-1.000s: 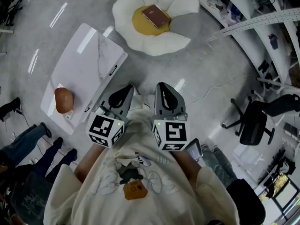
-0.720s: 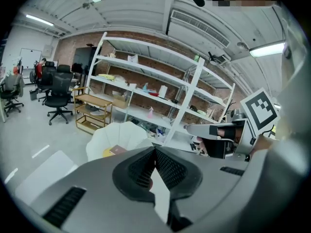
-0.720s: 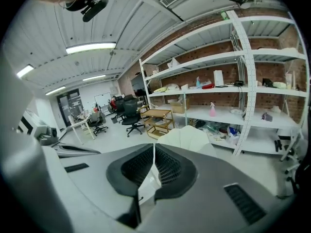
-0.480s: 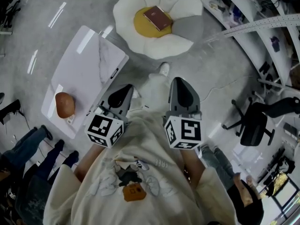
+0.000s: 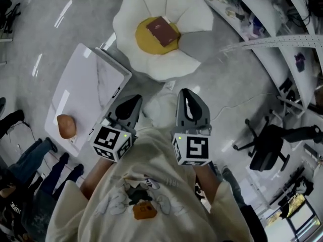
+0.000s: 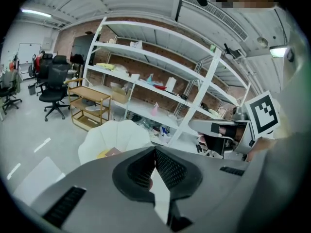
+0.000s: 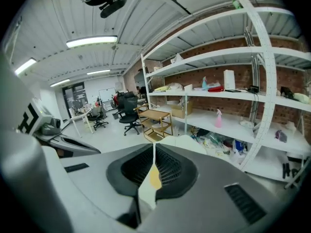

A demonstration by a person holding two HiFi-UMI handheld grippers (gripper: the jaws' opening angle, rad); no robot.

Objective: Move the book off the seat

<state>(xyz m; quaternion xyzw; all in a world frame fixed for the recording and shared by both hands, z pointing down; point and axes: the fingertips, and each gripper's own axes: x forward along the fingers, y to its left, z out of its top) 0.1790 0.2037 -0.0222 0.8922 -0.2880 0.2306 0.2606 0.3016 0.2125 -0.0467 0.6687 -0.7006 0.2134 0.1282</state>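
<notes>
A dark red book (image 5: 163, 32) lies flat on the yellow middle cushion of a white flower-shaped seat (image 5: 151, 64) on the floor ahead of me. In the left gripper view the seat (image 6: 116, 135) shows just above the jaws, with a corner of the book (image 6: 112, 152). My left gripper (image 5: 132, 104) and right gripper (image 5: 191, 103) are held side by side close to my chest, well short of the seat. Both are shut with nothing between the jaws. The right gripper (image 7: 154, 152) points toward the shelves.
A white marble-topped low table (image 5: 86, 92) stands to the left with a brown round object (image 5: 66, 126) on it. Metal shelving (image 5: 262, 29) runs along the right. A black office chair (image 5: 270, 147) stands at the right. People's legs (image 5: 30, 160) are at the lower left.
The seat and book have come nearer and shifted left in the head view as I step forward. The right gripper rose a little; both grippers stay shut.
</notes>
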